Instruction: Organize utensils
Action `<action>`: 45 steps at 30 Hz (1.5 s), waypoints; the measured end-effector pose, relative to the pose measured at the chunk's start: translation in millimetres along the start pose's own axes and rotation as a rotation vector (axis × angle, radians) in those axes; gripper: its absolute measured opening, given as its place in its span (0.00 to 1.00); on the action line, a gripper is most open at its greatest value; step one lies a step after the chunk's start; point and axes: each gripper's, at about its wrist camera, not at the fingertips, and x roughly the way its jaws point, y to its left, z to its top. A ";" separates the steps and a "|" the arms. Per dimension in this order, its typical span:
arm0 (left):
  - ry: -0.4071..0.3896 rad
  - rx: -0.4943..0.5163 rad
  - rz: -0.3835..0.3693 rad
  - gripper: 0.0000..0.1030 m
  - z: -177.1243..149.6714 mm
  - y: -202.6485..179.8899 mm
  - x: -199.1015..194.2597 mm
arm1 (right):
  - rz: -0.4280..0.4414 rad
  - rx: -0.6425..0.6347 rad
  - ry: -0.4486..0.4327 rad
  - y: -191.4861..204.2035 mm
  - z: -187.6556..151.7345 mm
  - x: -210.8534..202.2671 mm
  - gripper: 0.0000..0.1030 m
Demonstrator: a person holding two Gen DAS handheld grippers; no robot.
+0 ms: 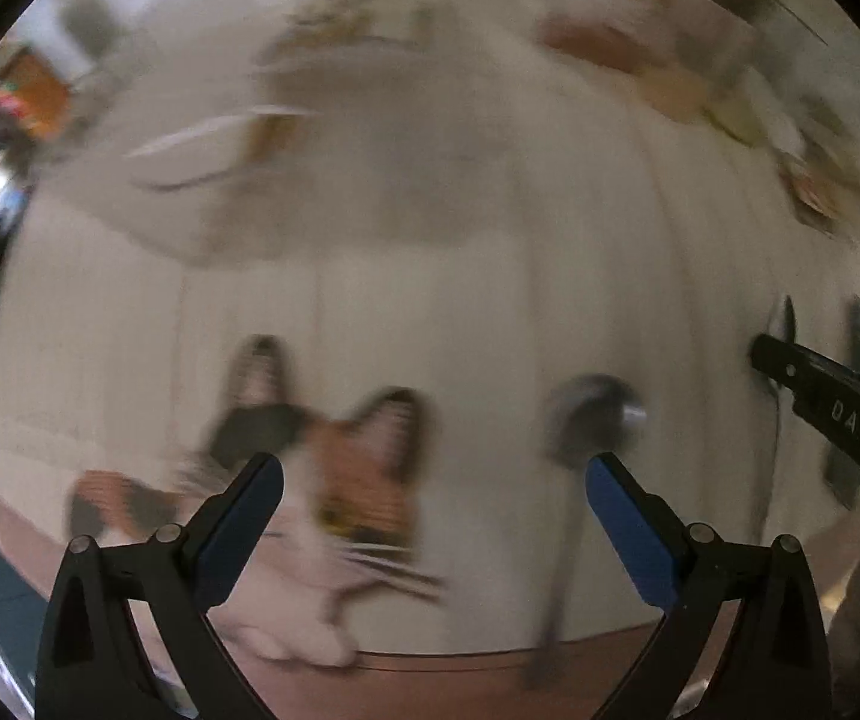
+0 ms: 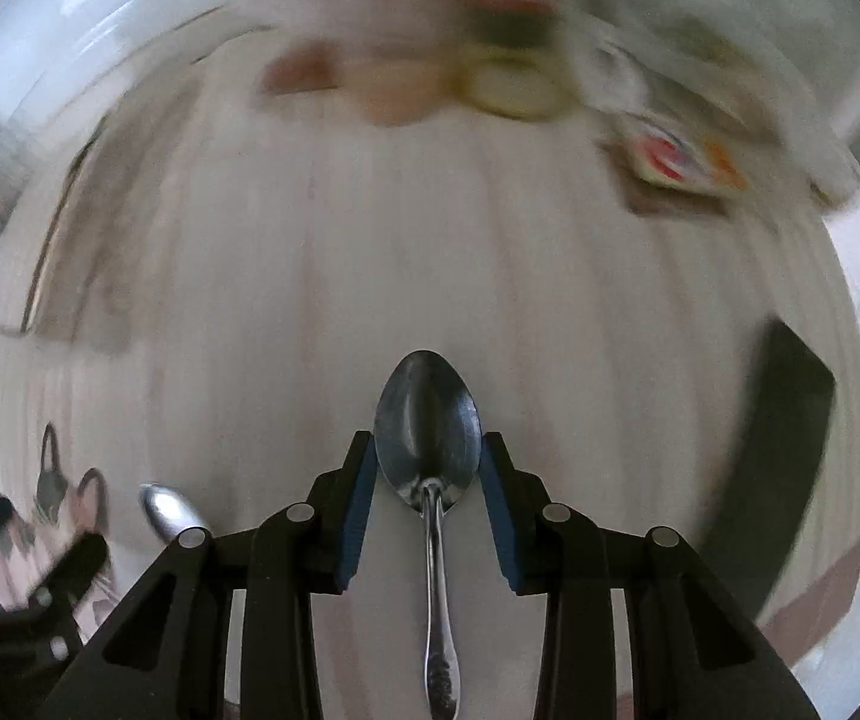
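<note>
In the right wrist view my right gripper (image 2: pixel 428 450) is shut on a metal spoon (image 2: pixel 428 420), the blue pads clamping both sides of its bowl, the handle running back toward the camera. A second spoon (image 2: pixel 168 510) lies on the white table to the lower left. In the left wrist view my left gripper (image 1: pixel 433 474) is open and empty above the table. That second spoon (image 1: pixel 595 420) lies blurred just beyond the right fingertip. The right gripper (image 1: pixel 820 402) shows at the right edge.
A calico cat (image 1: pixel 357 492) rests its head at the table's near edge, between my left gripper's fingers in that view. A blurred tray (image 1: pixel 333 180) sits further back. Blurred packets and boxes (image 2: pixel 682 162) crowd the far side. A dark flat object (image 2: pixel 784 450) lies at the right.
</note>
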 end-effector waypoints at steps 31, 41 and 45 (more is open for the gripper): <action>-0.034 0.156 -0.051 0.36 6.2 -55.0 -16.2 | 0.055 0.135 -0.028 -46.2 -13.5 -24.1 0.35; -0.132 0.163 -0.081 0.36 14.3 -41.9 -82.7 | 0.131 0.140 -0.139 -34.0 -1.7 -79.7 0.35; -0.188 0.163 -0.095 0.36 22.7 -34.0 -111.5 | 0.157 0.133 -0.192 -26.3 6.3 -108.5 0.35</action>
